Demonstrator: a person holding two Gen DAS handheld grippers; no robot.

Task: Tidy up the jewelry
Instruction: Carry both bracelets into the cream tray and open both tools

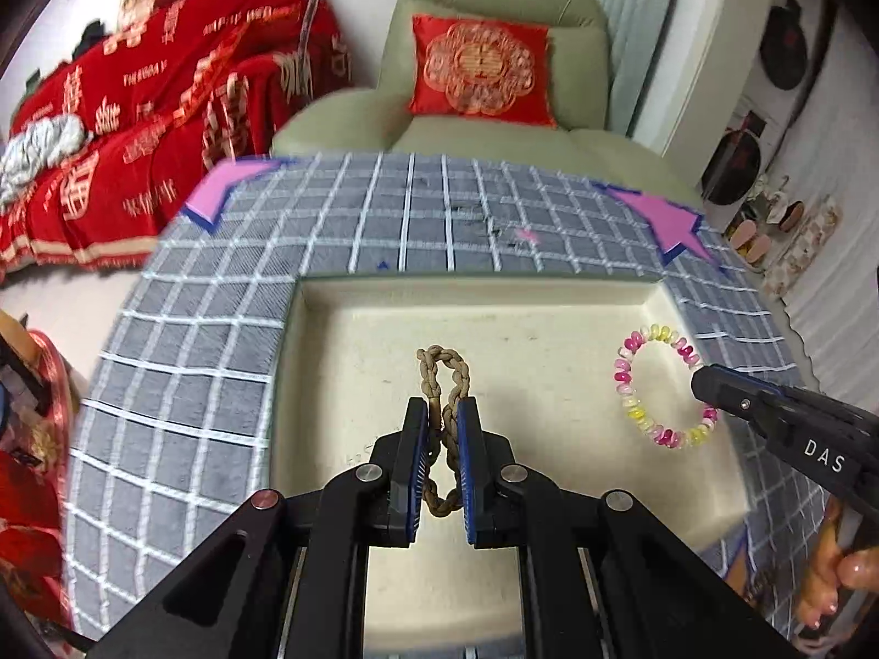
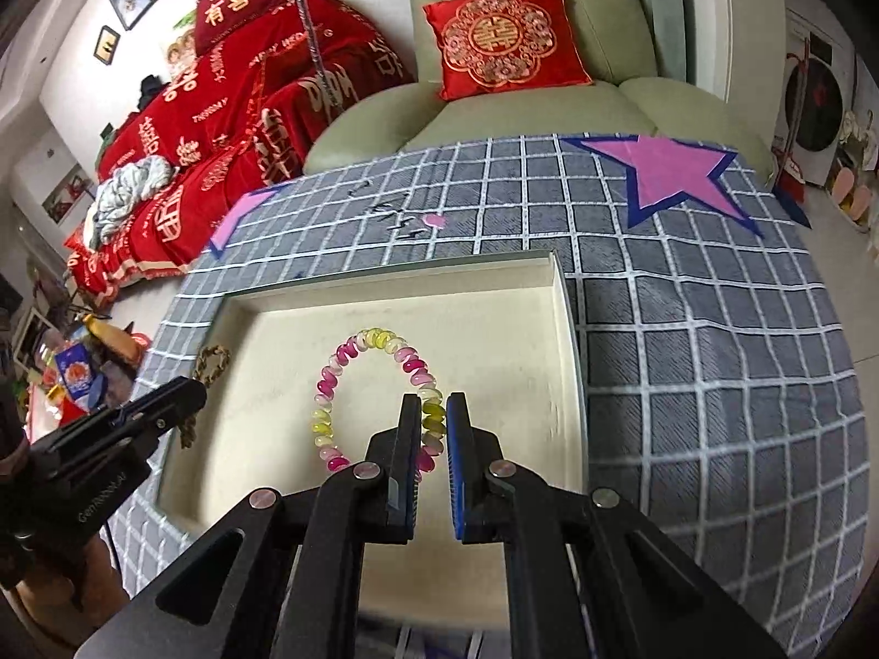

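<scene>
A shallow cream tray (image 1: pixel 494 296) (image 2: pixel 384 288) sits on a grey checked cloth. My left gripper (image 1: pixel 442 406) is shut on a tan braided bracelet (image 1: pixel 445 368), squeezing its loop over the tray's middle; the bracelet also shows at the tray's left side in the right wrist view (image 2: pixel 211 362). My right gripper (image 2: pixel 434 403) is shut on a pink, white and yellow beaded bracelet (image 2: pixel 357 357), gripping its right side over the tray. In the left wrist view the beaded bracelet (image 1: pixel 637 384) sits at the tray's right, with the right gripper (image 1: pixel 708 381) at its edge.
The grey checked cloth (image 1: pixel 192 329) (image 2: pixel 714 329) carries pink star patches (image 2: pixel 670 170) (image 1: pixel 665 219). A green armchair with a red cushion (image 2: pixel 502 35) stands behind the table. A red-covered sofa (image 1: pixel 110 126) is at the left.
</scene>
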